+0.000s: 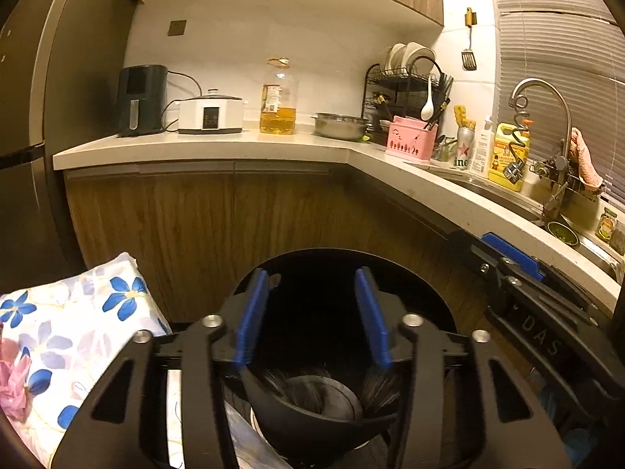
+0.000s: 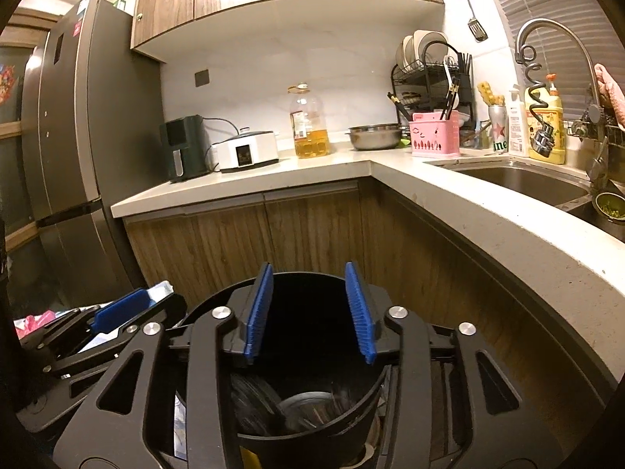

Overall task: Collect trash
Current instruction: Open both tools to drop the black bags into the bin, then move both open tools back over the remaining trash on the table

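Both sets of blue jaws parted, nothing between the pads. Left gripper [image 1: 312, 316] angled slightly down over the black trash bin [image 1: 351, 258], fingers splayed about half open. Right gripper [image 2: 310, 312] alongside, same downward tilt, gap a touch narrower, over the same bin [image 2: 304, 281]. Dark plastic bowl [image 1: 312, 414] low under the left jaws, touching neither pad; contents too dark to tell. One floral cloth [image 1: 58, 332] just left of the bin. On the counter [image 2: 390, 164]: one oil bottle [image 2: 310, 125] and one steel bowl [image 2: 375, 136] toward the back edge, one pink caddy [image 2: 433, 136] near the sink corner.
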